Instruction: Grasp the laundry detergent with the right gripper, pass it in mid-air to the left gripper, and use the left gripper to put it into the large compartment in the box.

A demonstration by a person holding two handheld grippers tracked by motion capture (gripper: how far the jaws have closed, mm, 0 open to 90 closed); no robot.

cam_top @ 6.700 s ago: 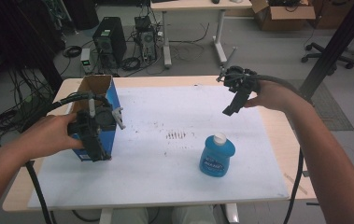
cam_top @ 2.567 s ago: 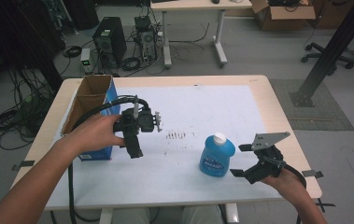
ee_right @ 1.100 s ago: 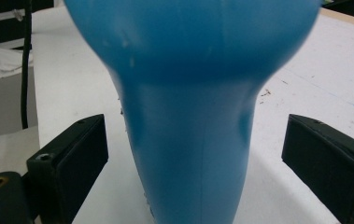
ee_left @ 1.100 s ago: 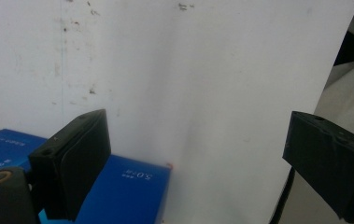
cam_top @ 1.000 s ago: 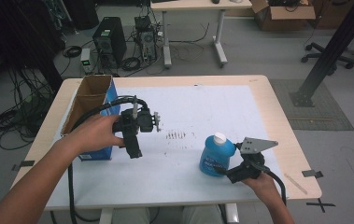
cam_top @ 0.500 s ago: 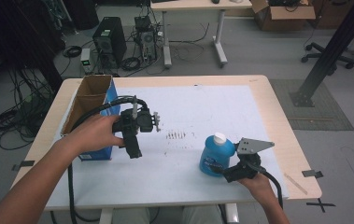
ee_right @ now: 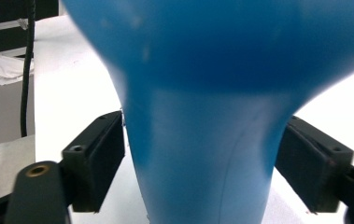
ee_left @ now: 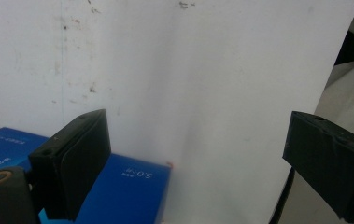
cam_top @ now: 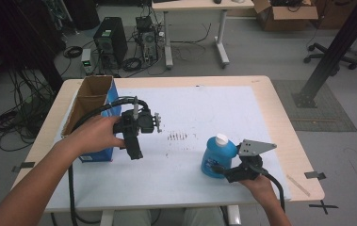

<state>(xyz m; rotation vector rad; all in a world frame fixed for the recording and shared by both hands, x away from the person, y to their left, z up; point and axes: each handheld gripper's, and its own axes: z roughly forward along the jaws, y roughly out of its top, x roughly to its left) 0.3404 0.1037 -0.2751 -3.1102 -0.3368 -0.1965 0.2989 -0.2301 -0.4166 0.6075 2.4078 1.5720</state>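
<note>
The blue plastic bottle with a white cap (cam_top: pixel 215 157) stands upright on the white sheet covering the desk (cam_top: pixel 204 113), near the right front edge. The right gripper (cam_top: pixel 223 170) is at the bottom of the bottle; its jaws have just been closing, and both now lie against the blue body. The left gripper (cam_top: pixel 135 151) hangs over the sheet just right of the open blue cardboard box (cam_top: pixel 96 122), jaws wide apart and empty.
</note>
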